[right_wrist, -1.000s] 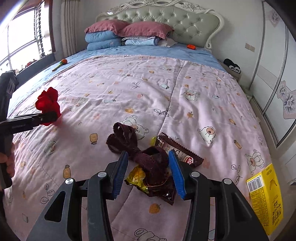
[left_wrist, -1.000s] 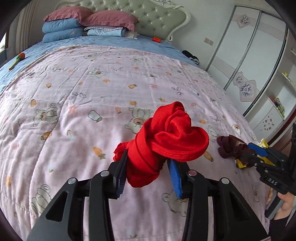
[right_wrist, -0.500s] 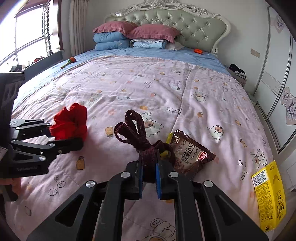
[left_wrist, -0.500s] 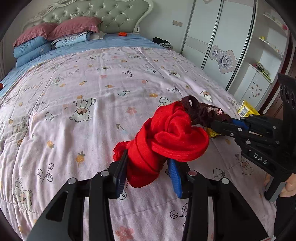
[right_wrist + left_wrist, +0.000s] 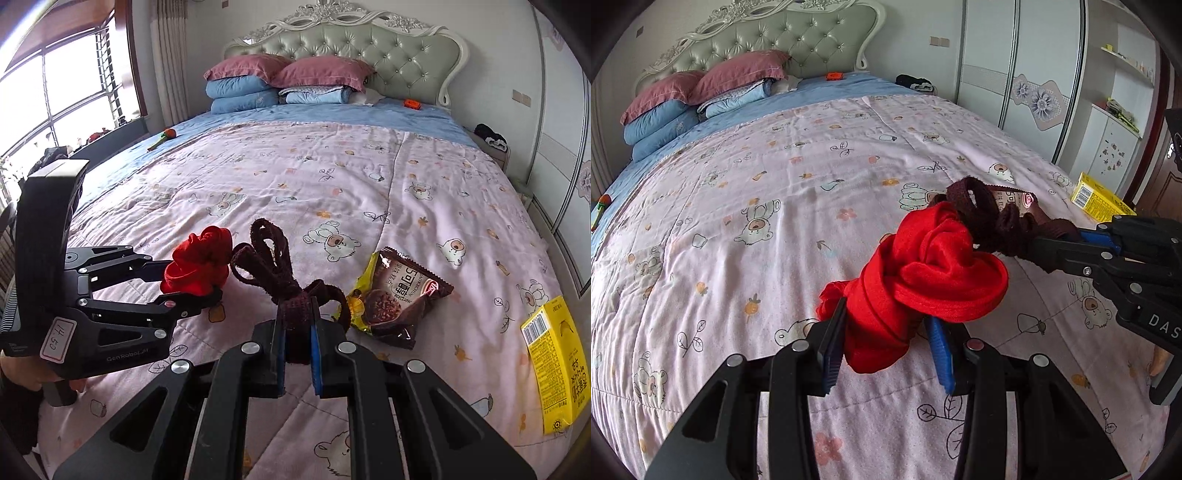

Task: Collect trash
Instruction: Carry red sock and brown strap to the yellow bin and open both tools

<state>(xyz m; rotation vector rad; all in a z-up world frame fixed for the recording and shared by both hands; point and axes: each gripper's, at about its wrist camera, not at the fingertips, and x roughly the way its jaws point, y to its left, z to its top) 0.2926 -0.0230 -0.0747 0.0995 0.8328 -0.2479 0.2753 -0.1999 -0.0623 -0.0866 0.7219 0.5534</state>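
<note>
Left gripper (image 5: 886, 347) clamped on rolled red sock (image 5: 923, 273), lifted above quilt (image 5: 775, 206). Right gripper (image 5: 297, 341) pinched tight on dark brown sock (image 5: 284, 280). Held side by side, probably for joint removal. Snack wrapper (image 5: 395, 295), yellow carton (image 5: 554, 365) left lying on quilt.

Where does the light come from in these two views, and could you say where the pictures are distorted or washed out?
Right wrist view: daylight enters through the window, which is blown out white; the wardrobe edge bows with the fisheye. Left wrist view: even, soft light, no hard shadows on the quilt; the red cloth in the left claw is sharp, and dark vignetting fills the corners.
</note>
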